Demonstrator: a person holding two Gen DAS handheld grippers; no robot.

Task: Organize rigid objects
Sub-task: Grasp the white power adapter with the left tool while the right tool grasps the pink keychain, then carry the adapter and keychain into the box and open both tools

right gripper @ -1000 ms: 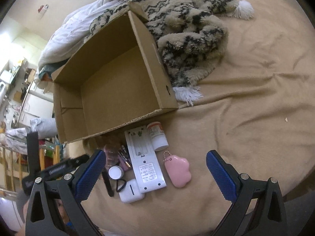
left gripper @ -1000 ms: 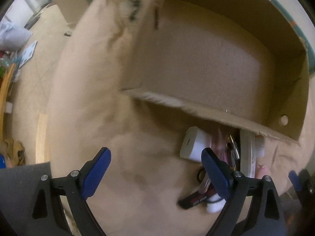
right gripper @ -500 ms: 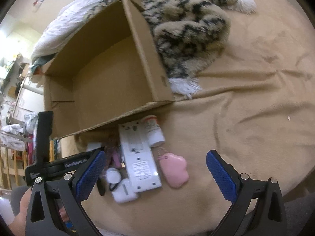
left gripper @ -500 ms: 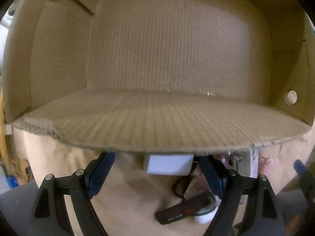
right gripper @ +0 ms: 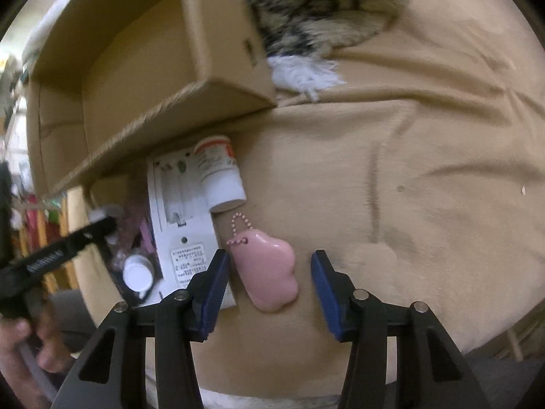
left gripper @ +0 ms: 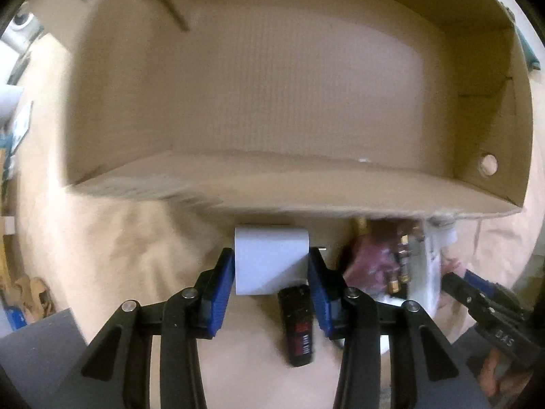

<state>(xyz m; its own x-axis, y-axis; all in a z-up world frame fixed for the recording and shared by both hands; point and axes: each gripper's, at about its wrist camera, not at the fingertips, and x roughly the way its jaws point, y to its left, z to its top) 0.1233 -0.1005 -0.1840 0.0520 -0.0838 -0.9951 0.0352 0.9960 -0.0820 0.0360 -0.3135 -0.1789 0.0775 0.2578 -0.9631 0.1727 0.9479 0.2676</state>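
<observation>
In the left wrist view my left gripper (left gripper: 270, 272) is shut on a white block-shaped case (left gripper: 270, 260), right in front of the open cardboard box (left gripper: 272, 177). A black stick-shaped device (left gripper: 298, 323) lies under it. In the right wrist view my right gripper (right gripper: 269, 279) is open, its fingers either side of a pink cloud-shaped keychain (right gripper: 267, 269) lying on the tan blanket. Left of it lie a white remote (right gripper: 184, 225), a white pill bottle (right gripper: 219, 173) and a small white round lid (right gripper: 138, 272).
A pink packet with small batteries (left gripper: 381, 262) lies beside the remote. A furry patterned throw (right gripper: 323, 3) lies behind the box at the right. The tan blanket (right gripper: 425, 170) stretches to the right. The left gripper's body (right gripper: 51, 255) shows at the left of the right wrist view.
My left gripper has moved in and shut on the white case. My right gripper has come down close to the pink keychain and narrowed its opening around it.
</observation>
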